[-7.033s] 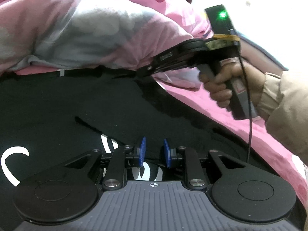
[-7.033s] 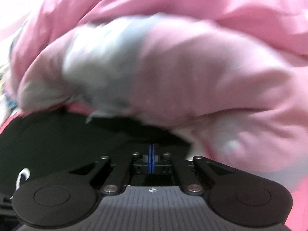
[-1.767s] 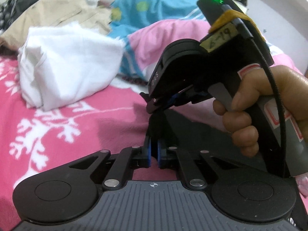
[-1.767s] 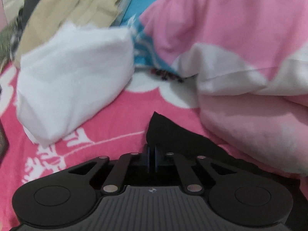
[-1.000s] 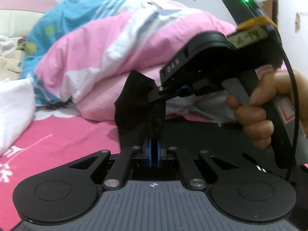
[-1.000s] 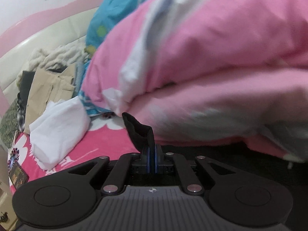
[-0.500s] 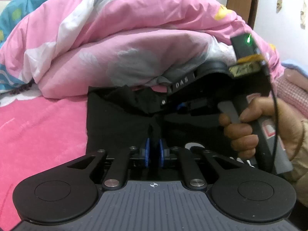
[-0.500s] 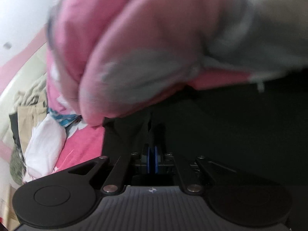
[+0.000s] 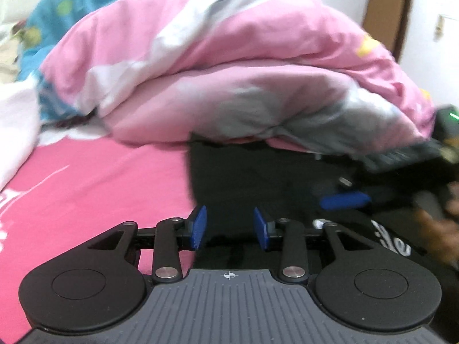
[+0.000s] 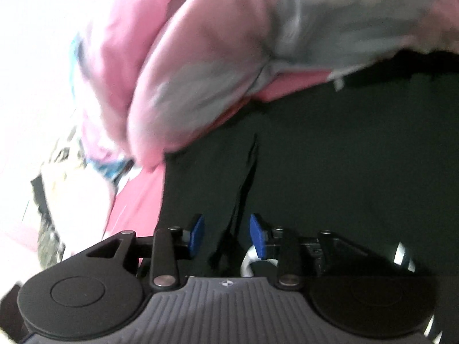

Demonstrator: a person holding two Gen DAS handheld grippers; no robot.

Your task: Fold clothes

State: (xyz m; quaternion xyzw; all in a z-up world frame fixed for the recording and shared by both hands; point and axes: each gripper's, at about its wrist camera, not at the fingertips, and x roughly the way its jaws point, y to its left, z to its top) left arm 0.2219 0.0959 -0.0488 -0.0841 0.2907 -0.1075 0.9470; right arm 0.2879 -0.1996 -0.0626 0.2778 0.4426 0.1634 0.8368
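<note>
A black garment with white print (image 9: pixel 258 183) (image 10: pixel 344 166) lies flat on the pink bed sheet (image 9: pixel 100 189), its left edge folded over. My left gripper (image 9: pixel 229 226) hovers just above that left edge, its jaws opening, blue pads apart and pressing on nothing. My right gripper (image 10: pixel 226 233) is low over the same garment, jaws opening too, with a loose fold of black cloth lying between the pads but not pinched. In the left wrist view the right gripper (image 9: pixel 344 200) shows blurred at the right, held by a hand (image 9: pixel 436 223).
A big pink and white duvet (image 9: pixel 243 80) (image 10: pixel 215 66) is heaped right behind the garment. A white cloth (image 9: pixel 14 132) lies at the far left, with a blue quilt (image 9: pixel 57 14) behind it. A brown door (image 9: pixel 387 20) stands at the back right.
Both grippers have let go of the black cloth and their jaws now stand apart. The garment's folded edge has dropped flat on the bed. The right gripper has moved down and to the right.
</note>
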